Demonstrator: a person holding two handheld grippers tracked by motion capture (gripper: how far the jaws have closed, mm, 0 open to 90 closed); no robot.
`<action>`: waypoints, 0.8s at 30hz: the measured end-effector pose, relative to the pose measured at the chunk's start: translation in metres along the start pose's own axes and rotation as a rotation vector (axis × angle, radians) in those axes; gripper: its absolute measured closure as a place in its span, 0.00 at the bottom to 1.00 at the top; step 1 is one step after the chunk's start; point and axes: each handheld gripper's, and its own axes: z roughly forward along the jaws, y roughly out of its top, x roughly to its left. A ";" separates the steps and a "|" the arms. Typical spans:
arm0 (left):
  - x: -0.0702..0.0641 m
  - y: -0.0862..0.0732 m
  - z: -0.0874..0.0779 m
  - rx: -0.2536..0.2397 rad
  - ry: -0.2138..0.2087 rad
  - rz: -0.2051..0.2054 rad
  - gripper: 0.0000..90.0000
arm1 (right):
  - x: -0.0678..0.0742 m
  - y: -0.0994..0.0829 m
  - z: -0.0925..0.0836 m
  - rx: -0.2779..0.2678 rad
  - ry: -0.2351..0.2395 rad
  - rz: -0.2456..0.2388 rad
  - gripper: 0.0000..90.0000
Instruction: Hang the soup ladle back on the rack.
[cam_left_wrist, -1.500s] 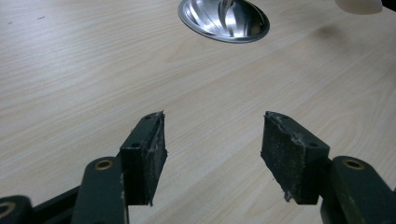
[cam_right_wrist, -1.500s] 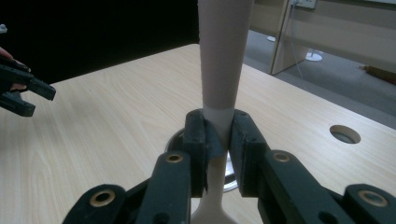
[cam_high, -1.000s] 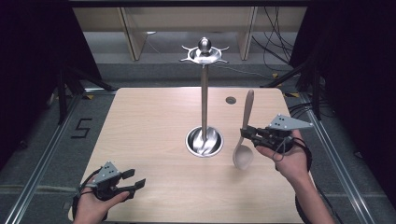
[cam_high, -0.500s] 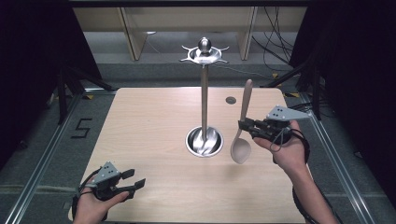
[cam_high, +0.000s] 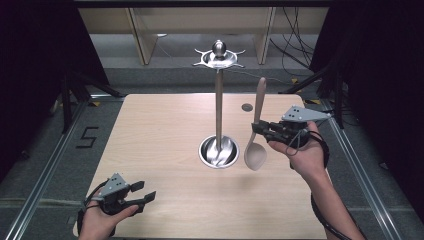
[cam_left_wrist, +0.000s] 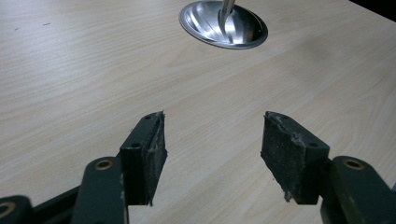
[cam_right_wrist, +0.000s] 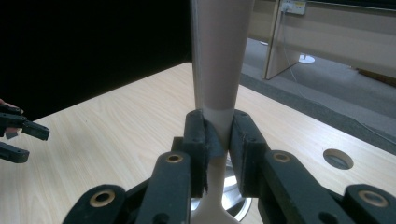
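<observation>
Steel bowl (cam_high: 218, 152) forms the foot of a tall utensil stand (cam_high: 218, 100) at the middle of the counter (cam_high: 150, 130); nothing lies in it apart from the stand's own pole, as far as the glare lets me see. Right hand-held gripper (cam_high: 257, 129) is clenched on the neck of a wooden spoon (cam_high: 256, 150), held upright, bowl end down, just beside the steel bowl and seemingly clear of the counter. Left hand-held gripper (cam_high: 142, 192) rests released near the counter's front edge, gripping nothing.
</observation>
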 end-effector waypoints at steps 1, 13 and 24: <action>0.000 0.000 0.000 -0.002 0.000 -0.002 0.43 | 0.001 0.001 0.000 0.001 -0.004 0.008 0.87; 0.000 0.000 0.000 -0.003 -0.001 -0.002 0.43 | 0.001 0.021 0.008 -0.022 -0.011 -0.026 0.87; 0.000 0.000 0.000 -0.005 0.001 0.000 0.43 | 0.000 0.033 0.020 -0.004 0.022 -0.042 0.87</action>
